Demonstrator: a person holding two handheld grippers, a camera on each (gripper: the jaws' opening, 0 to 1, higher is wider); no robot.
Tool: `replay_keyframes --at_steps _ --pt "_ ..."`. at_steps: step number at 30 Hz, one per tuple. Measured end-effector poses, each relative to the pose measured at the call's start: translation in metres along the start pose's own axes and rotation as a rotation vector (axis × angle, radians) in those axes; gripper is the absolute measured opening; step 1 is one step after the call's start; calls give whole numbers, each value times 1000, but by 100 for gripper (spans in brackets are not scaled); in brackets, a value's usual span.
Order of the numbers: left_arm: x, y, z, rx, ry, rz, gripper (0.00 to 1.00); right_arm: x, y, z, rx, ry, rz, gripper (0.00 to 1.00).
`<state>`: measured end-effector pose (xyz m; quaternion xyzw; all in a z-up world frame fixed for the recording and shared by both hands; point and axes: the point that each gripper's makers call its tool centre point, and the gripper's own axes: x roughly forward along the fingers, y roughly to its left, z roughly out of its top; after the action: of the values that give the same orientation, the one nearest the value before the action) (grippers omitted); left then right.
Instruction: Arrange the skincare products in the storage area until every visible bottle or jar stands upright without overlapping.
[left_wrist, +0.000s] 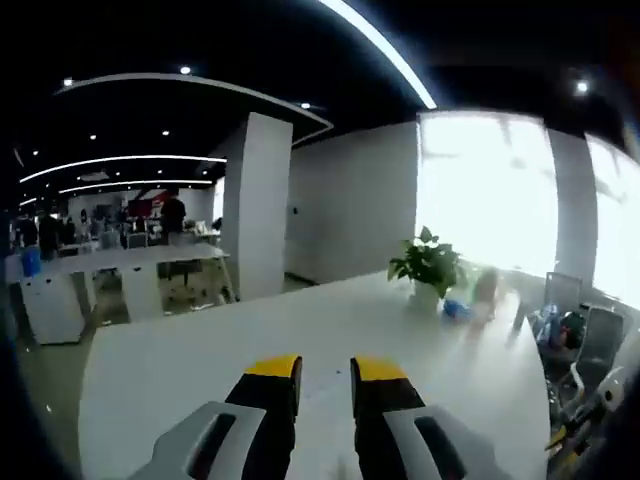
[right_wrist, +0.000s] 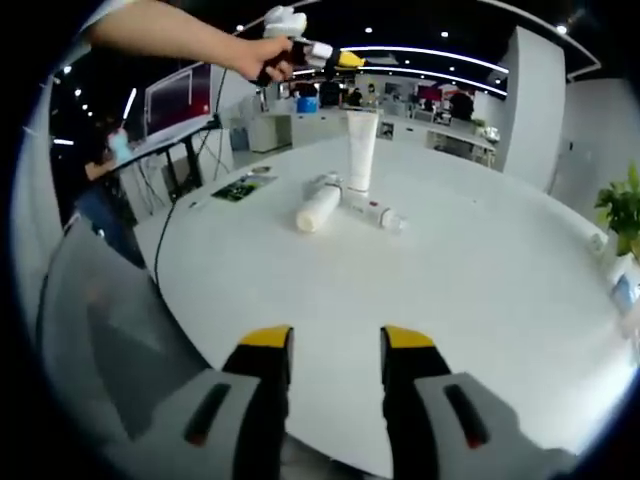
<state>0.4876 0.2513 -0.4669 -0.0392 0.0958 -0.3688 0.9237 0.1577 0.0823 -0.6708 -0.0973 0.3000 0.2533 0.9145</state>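
On the white table (right_wrist: 480, 300) a tall tube (right_wrist: 361, 150) stands upright, with a bottle (right_wrist: 318, 208) and a smaller bottle (right_wrist: 374, 213) lying flat just beside its base; both tools, left (left_wrist: 325, 372) and right (right_wrist: 335, 340), are open and empty. The sensible next move is to bring the right tool to the fallen bottle, grip its body and stand it clear of the tube. The room is an open office with a potted plant (left_wrist: 428, 265) on the table.
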Motion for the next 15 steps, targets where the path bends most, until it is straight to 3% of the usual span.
replay_keyframes --at_steps 2,4,7,8,11,12,15 --pt "-9 5 -7 -70 -23 22 21 0 1 0 1 1 3 36" --pt "-23 20 -17 -144 -73 97 21 0 1 0 -3 2 5 36" --pt "-39 36 -38 -225 -92 191 19 0 2 0 -2 1 7 36" --pt "-45 36 -53 -251 -61 217 16 0 2 0 -3 0 7 36" --pt "-48 29 -77 -297 4 212 12 0 2 0 -4 3 8 36" --pt "-48 23 -98 -341 74 212 12 0 2 0 -5 2 8 36" --pt "-45 15 -117 -382 130 192 15 1 2 0 -6 4 11 36"
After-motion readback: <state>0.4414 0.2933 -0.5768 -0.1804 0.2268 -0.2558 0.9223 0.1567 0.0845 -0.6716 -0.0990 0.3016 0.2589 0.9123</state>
